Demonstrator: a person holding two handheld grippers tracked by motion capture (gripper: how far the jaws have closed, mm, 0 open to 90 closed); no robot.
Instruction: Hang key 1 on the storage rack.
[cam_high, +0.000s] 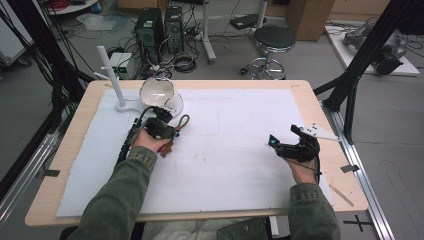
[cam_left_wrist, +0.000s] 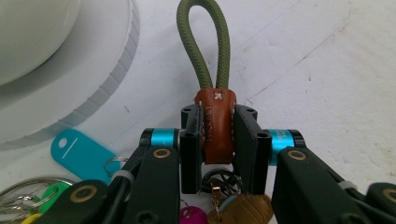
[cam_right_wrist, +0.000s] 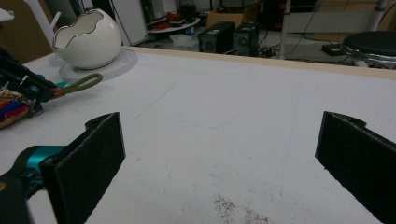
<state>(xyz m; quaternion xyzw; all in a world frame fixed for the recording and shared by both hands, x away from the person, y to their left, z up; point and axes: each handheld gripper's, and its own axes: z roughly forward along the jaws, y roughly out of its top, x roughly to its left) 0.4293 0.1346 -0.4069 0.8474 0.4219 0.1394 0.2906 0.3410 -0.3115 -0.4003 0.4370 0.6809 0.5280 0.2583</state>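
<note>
A key bunch lies on the white mat (cam_high: 235, 160) at the left. It has a brown leather tab (cam_left_wrist: 215, 140) and an olive-green cord loop (cam_left_wrist: 204, 46). My left gripper (cam_left_wrist: 218, 116) is shut on the leather tab, one pad pressing on each side. The loop (cam_high: 184, 121) points away from the left gripper (cam_high: 167, 131) toward the mat's middle. A teal tag (cam_left_wrist: 79, 151), other coloured tags and key rings hang under the jaws. My right gripper (cam_high: 283, 135) rests at the right of the mat, and in its own view it (cam_right_wrist: 219, 154) stands wide open with nothing between its pads.
A white egg-shaped bowl (cam_high: 157, 92) with a jagged rim sits on a round white base (cam_left_wrist: 107, 79) just beyond the left gripper. A slanted white post (cam_high: 111, 75) stands left of it. The bowl (cam_right_wrist: 86, 39) is far left in the right gripper view. Stool and computers stand beyond the table.
</note>
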